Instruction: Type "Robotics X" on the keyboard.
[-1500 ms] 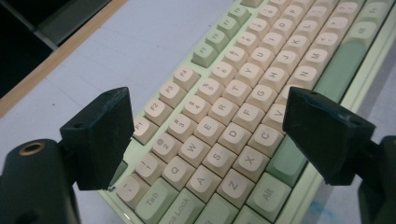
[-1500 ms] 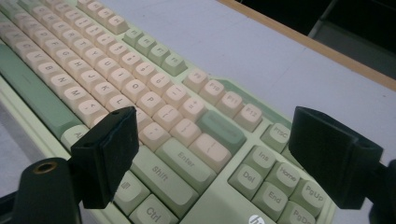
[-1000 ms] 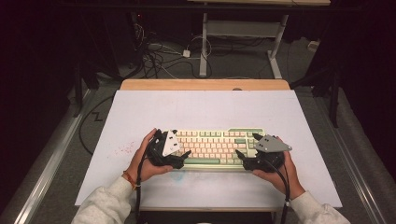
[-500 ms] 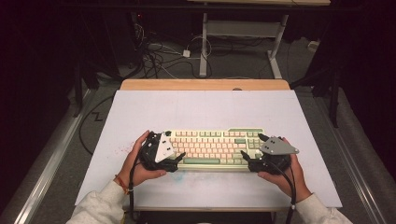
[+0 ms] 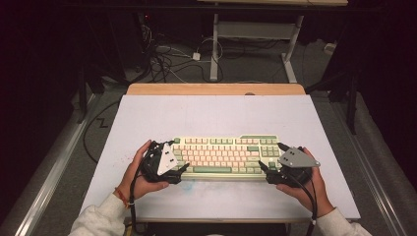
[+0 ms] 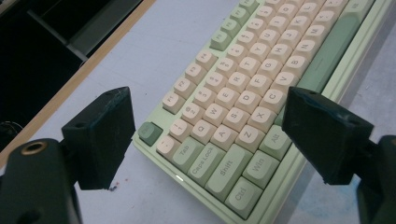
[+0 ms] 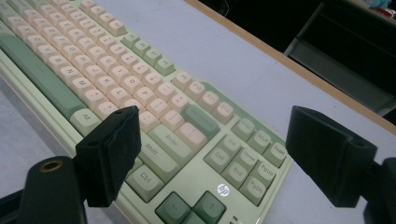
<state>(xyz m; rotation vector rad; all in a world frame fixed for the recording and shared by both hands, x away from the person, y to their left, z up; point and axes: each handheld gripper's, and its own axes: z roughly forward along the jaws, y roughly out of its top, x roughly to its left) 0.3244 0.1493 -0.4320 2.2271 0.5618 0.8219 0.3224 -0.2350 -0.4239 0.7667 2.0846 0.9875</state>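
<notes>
A pale green keyboard (image 5: 221, 157) with cream and green keys lies flat on the white table top (image 5: 216, 118), near the front edge. My left gripper (image 5: 178, 156) sits at its left end, held in a hand. In the left gripper view the keyboard (image 6: 243, 93) lies between and beyond the wide-apart jaws of this gripper (image 6: 210, 126), with nothing clamped. My right gripper (image 5: 271, 157) sits at the right end. In the right gripper view it (image 7: 219, 140) stands open over the arrow-key corner of the keyboard (image 7: 116, 60).
A wooden strip (image 5: 216, 89) runs along the table's far edge. Beyond it are a dark floor with tangled cables (image 5: 167, 54) and a white desk frame (image 5: 255, 29). Bare white surface stretches behind and beside the keyboard.
Both hands have slid outward along the keyboard, the left gripper to the left and the right gripper to the right. The keyboard has stayed put.
</notes>
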